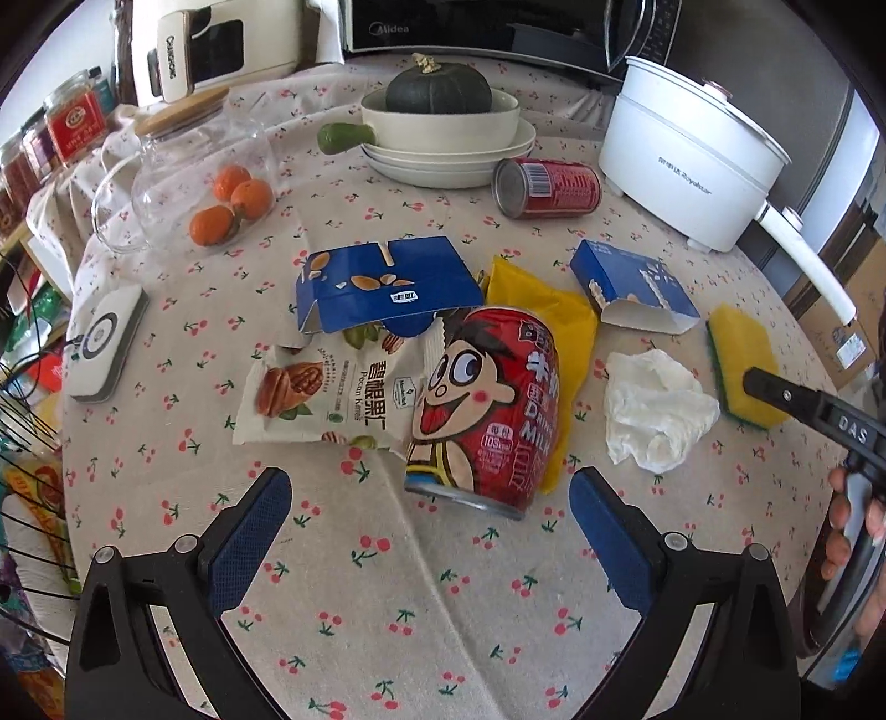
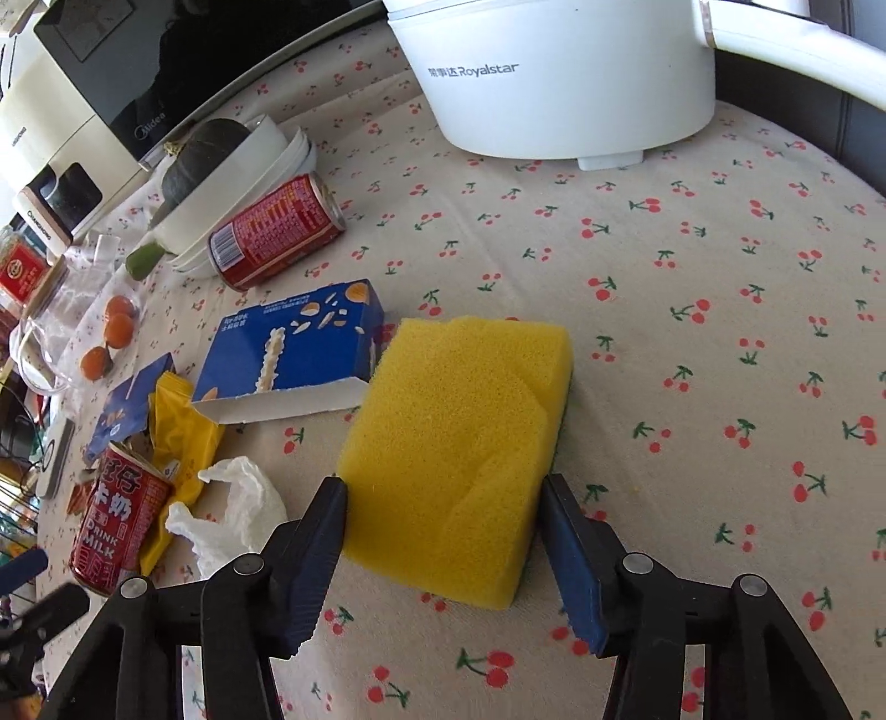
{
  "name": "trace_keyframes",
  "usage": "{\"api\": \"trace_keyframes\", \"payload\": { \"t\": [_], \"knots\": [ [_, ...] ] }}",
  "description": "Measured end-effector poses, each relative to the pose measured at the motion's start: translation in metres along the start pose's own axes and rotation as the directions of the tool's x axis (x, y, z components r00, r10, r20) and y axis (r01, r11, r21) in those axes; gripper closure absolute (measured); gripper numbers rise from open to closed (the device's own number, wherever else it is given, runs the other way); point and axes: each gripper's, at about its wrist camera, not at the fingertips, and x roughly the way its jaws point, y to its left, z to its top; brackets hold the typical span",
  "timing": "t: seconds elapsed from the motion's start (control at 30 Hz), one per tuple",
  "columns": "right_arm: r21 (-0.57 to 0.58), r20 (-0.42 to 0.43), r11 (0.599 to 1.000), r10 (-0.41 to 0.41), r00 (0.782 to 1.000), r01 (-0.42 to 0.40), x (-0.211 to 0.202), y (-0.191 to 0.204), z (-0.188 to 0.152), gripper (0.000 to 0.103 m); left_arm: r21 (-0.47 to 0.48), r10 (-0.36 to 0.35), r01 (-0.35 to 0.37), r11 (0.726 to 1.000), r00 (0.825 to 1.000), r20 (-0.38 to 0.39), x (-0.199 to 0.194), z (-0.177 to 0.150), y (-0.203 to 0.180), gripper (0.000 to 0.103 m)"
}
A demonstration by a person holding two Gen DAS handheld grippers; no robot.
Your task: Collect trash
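Setting: a home kitchen or dining area. The desk [image 1: 443, 581] carries a cherry-print cloth; along its far edge stand a Midea microwave [image 1: 498, 22], a white Royalstar electric pot [image 1: 686, 160] and stacked bowls [image 1: 443, 138] holding a squash [image 1: 437, 88]. Near its left edge: a glass jar of oranges [image 1: 205, 171].

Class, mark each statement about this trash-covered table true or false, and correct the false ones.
1. The right gripper straddles the sponge. True.
2. The left gripper holds the milk can. False: it is open, short of the can.
3. The squash sits in a bowl. True.
4. The tissue lies inside the white pot. False: it lies on the tablecloth.
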Motion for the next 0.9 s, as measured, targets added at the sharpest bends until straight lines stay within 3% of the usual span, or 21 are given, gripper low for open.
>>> {"api": "trace_keyframes", "payload": {
  "t": [0.23, 0.3, 0.33, 0.63, 0.9],
  "knots": [
    [-0.030, -0.011, 1.000, 0.007, 1.000, -0.008, -0.027, -0.008, -0.004, 0.042, -0.060, -0.095, 0.095, 0.994, 0.995, 0.002, 0.019, 0.010, 0.002, 0.015],
    [-0.055, -0.014, 0.998, -0.004, 1.000, 0.003, -0.032, -0.007, -0.006, 0.042, -0.069, -0.128, 0.128, 0.989, 0.992, -0.005, 0.023, 0.010, -0.001, 0.024],
    [-0.068, -0.016, 0.998, -0.009, 1.000, 0.008, -0.034, -0.006, -0.008, 0.042, -0.070, -0.138, 0.137, 0.988, 0.990, -0.016, 0.025, 0.010, -0.003, 0.033],
    [-0.122, 0.032, 0.992, -0.014, 0.999, 0.018, -0.090, -0.010, -0.024, 0.042, -0.084, -0.131, 0.133, 0.988, 0.991, 0.028, -0.013, -0.006, -0.014, 0.036],
    [-0.154, 0.079, 0.988, 0.012, 0.997, 0.001, -0.151, -0.014, -0.058, 0.042, -0.095, -0.189, 0.193, 0.977, 0.981, 0.044, -0.062, -0.042, -0.024, 0.037]
  ]
}}
